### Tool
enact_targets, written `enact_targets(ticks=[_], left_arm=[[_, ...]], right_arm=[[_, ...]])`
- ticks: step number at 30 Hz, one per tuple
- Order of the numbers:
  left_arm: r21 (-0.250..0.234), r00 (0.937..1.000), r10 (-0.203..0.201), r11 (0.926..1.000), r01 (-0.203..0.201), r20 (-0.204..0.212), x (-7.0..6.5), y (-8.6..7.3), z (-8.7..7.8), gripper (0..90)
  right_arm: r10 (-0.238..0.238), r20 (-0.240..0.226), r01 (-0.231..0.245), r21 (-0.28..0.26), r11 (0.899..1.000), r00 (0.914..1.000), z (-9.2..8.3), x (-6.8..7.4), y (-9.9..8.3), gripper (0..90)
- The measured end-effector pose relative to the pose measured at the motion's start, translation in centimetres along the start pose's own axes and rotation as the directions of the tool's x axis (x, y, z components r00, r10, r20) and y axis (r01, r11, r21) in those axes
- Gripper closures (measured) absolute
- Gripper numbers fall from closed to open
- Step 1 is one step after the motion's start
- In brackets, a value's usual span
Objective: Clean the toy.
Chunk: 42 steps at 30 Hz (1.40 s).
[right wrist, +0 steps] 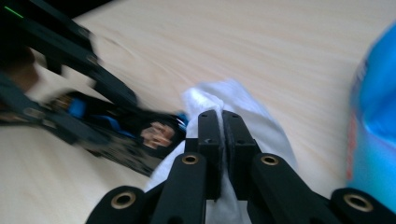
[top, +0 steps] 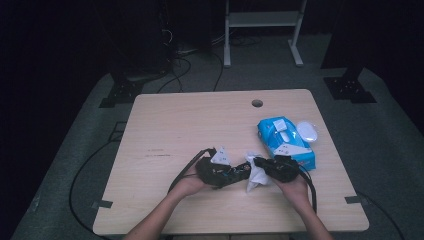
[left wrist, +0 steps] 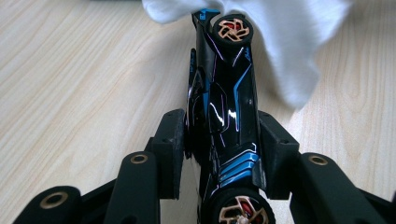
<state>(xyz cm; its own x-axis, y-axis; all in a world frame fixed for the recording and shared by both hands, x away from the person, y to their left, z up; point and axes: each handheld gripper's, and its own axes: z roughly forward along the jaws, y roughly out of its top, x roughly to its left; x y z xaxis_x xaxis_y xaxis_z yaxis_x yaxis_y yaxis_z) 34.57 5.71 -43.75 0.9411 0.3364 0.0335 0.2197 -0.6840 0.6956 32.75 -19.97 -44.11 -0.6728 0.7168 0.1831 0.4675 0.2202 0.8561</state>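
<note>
Clamping the black-and-blue toy car [left wrist: 224, 116] by its sides, my left gripper [left wrist: 224, 149] held it low over the table [top: 170, 130]. My right gripper [right wrist: 222, 140] pinched the white wipe [right wrist: 261, 126] between nearly closed jaws, touching the car's front wheel [left wrist: 232, 29].

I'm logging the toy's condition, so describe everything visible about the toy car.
The toy car is a glossy black model, plastic by its look, with blue and thin pale stripe accents and copper-coloured spoked wheels with red centres. It is turned on its side above the wooden table, with the left gripper shut on its body, one of the fingers pressing each flank. Its far end meets the white wipe, which the right gripper pinches.
</note>
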Motion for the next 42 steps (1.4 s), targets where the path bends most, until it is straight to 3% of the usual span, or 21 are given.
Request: enact_targets(ticks=[3, 6, 9, 14, 19, 22, 24, 26, 28, 34, 42], left_arm=[[0.011, 1.0000, 0.000, 0.9999, 0.000, -0.002, 0.0, 0.2, 0.2, 57.0], [0.023, 1.0000, -0.001, 0.9997, 0.001, 0.003, -0.1, 0.8, 0.5, 53.6], [0.047, 0.9999, 0.016, 0.9988, -0.016, 0.005, -0.4, 1.5, 0.9, 50.6], [0.093, 0.9997, 0.026, 0.9953, -0.026, 0.000, -0.4, 2.6, 1.7, 47.5], [0.178, 0.9986, 0.044, 0.9833, -0.039, -0.028, -0.2, 3.7, 2.8, 44.1], [0.206, 0.9986, 0.050, 0.9776, -0.045, -0.017, -0.2, 4.1, 3.3, 44.5], [0.235, 0.9975, 0.071, 0.9696, -0.067, -0.006, -0.3, 4.3, 3.6, 48.3], [0.251, 0.9971, 0.076, 0.9650, -0.076, 0.008, -0.5, 4.3, 3.8, 55.1], [0.255, 0.9967, 0.080, 0.9636, -0.080, 0.010, -0.5, 4.4, 3.9, 56.0], [0.238, 0.9959, 0.089, 0.9671, -0.091, 0.017, -0.5, 4.2, 3.5, 56.8], [0.144, 0.9969, 0.072, 0.9866, -0.076, 0.033, -0.3, 4.0, 2.4, 56.9]], right_arm=[[-0.008, -0.048, 0.006, -0.034, 0.999, 0.9988, -0.2, 0.6, 0.5, 86.3], [-0.025, -0.012, 0.025, 0.009, 1.000, 0.9996, 0.4, 0.7, 0.2, 86.2], [0.010, 0.027, -0.010, 0.030, 0.999, 0.9996, 0.5, -0.1, -0.2, 86.3], [0.038, 0.014, -0.039, 0.038, 0.999, 0.9992, 0.3, -0.5, -0.3, 86.2], [0.051, 0.001, -0.051, 0.045, 0.998, 0.9987, 0.5, -0.5, -0.3, 86.3], [0.068, -0.017, -0.067, 0.049, 0.997, 0.9975, 0.6, -0.6, -0.4, 86.2], [0.070, -0.022, -0.069, 0.056, 0.996, 0.9973, 0.8, -0.6, -0.5, 86.2], [0.072, -0.019, -0.071, 0.064, 0.995, 0.9972, 1.0, -0.5, -0.6, 86.2], [0.077, -0.014, -0.076, 0.076, 0.994, 0.9969, 1.1, -0.6, -0.7, 86.3], [0.092, -0.040, -0.089, 0.069, 0.994, 0.9949, 1.0, -0.7, -0.7, 86.3], [0.117, -0.101, -0.118, -0.005, 0.993, 0.9880, 0.1, -0.4, 0.1, 86.3]])
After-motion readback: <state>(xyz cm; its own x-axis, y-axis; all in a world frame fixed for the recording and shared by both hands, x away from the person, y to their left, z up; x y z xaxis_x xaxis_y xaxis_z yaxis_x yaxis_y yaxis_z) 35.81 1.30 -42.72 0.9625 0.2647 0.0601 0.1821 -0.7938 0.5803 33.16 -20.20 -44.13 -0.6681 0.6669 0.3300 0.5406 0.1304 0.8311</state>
